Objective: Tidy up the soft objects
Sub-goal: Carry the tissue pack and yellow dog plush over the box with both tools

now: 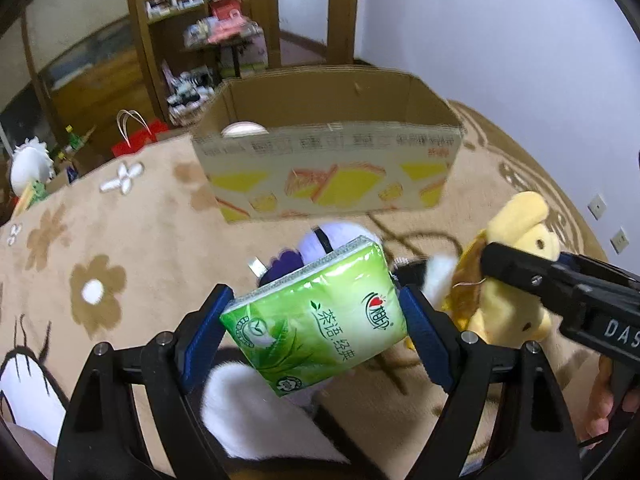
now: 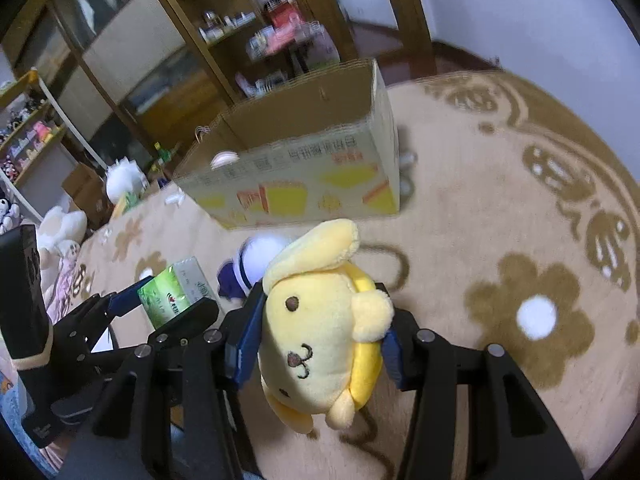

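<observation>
My left gripper [image 1: 316, 320] is shut on a green tissue pack [image 1: 316, 320], held above the carpet; it also shows in the right wrist view [image 2: 172, 296]. My right gripper [image 2: 316, 336] is shut on a yellow dog plush [image 2: 320, 328], which also shows in the left wrist view [image 1: 516, 272] at the right. An open cardboard box [image 1: 328, 168] stands on the carpet ahead, seen too in the right wrist view [image 2: 304, 176]. A round pale object [image 1: 244, 130] lies inside it. A white and purple plush [image 1: 320, 244] lies on the carpet between the grippers and the box.
A beige flowered carpet [image 1: 100, 248] covers the floor. Wooden shelves [image 1: 192, 40] with clutter stand behind the box. A red bag [image 1: 136, 140] and white plush toys [image 2: 120, 180] sit at the left. A white wall [image 1: 500, 40] is at the right.
</observation>
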Demonstrator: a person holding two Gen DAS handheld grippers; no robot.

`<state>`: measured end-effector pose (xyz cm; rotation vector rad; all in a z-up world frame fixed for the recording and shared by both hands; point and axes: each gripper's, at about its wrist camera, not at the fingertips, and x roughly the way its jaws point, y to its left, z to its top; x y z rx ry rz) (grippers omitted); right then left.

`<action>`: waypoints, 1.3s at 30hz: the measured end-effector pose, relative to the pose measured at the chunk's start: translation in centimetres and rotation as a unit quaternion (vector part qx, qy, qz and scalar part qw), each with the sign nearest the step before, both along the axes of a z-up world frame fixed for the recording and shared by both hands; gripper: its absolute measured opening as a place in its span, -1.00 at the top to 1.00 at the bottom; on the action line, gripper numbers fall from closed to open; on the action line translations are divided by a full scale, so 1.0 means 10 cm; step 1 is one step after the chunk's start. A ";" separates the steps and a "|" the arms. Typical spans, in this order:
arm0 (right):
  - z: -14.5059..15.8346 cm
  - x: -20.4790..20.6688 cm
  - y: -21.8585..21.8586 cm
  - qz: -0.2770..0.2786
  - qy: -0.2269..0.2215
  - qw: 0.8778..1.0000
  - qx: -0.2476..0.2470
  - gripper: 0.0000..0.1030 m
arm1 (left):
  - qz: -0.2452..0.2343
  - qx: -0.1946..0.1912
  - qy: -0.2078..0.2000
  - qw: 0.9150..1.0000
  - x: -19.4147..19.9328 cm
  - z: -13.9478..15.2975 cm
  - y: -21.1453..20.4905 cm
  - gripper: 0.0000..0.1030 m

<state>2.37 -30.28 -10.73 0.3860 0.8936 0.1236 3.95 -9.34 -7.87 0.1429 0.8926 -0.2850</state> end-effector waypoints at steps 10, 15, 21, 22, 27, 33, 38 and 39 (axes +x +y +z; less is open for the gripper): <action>0.41 0.01 0.03 -0.012 -0.112 0.992 -0.048 -0.05 | 0.011 0.017 -0.116 0.993 0.16 0.36 0.11 -0.63; 0.56 0.09 0.01 -0.020 -0.144 0.988 -0.060 -0.05 | 0.015 0.010 -0.138 0.990 0.35 0.45 0.11 -0.63; 0.69 0.25 0.00 -0.021 -0.169 0.983 -0.071 -0.05 | 0.010 0.023 -0.176 0.984 0.54 0.57 0.06 -0.63; 0.71 0.28 0.00 -0.021 -0.170 0.982 -0.072 -0.05 | 0.010 0.018 -0.177 0.984 0.57 0.58 0.06 -0.63; 0.75 0.40 0.04 -0.017 -0.181 0.980 -0.081 -0.05 | 0.007 0.001 -0.181 0.983 0.76 0.65 0.03 -0.63; 0.78 0.56 0.06 -0.019 -0.189 0.978 -0.085 -0.05 | -0.012 0.011 -0.193 0.981 0.97 0.72 -0.06 -0.63; 0.80 0.71 0.06 -0.018 -0.191 0.977 -0.092 -0.05 | -0.013 0.004 -0.190 0.982 1.16 0.72 -0.06 -0.63; 0.79 0.72 0.06 -0.018 -0.192 0.977 -0.093 -0.05 | -0.015 -0.001 -0.181 0.983 1.20 0.71 -0.07 -0.63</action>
